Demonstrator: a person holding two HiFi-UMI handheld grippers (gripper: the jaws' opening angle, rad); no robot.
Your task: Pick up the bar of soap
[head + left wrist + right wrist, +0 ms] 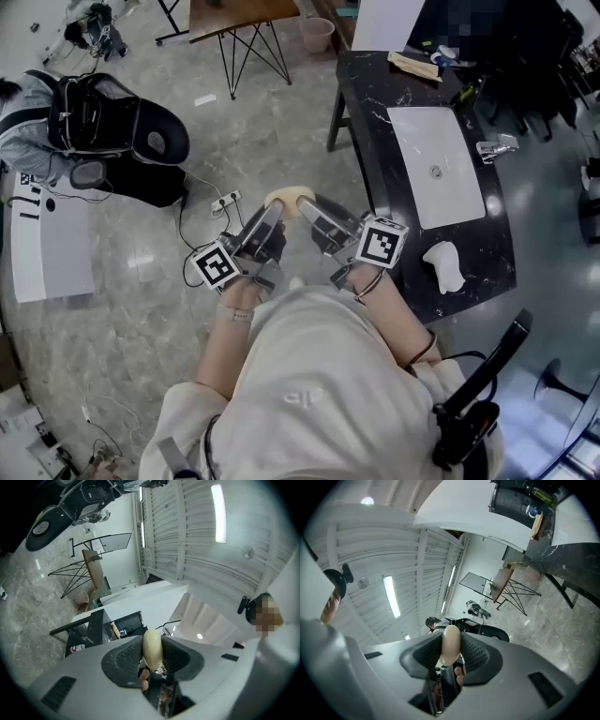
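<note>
Grey marbled floor filled most of the head view, with a black counter holding a white sink off to the right. Both forearms rose from the person's chest and angled inward, so the left gripper and the right gripper met tip to tip in a narrow V. Between them sat the bar of soap, held in the air above the floor, just left of the counter's near edge. Each gripper view showed the cream bar standing edge-on between ribbed dark pads, which pressed on its two flat sides, so both grippers pinched the same bar. From above, only the soap's upper curve showed; the rest was covered by the jaws. The hands were largely hidden behind the marker cubes, and just a few of the person's fingers showed through the gap beneath the pads.
</note>
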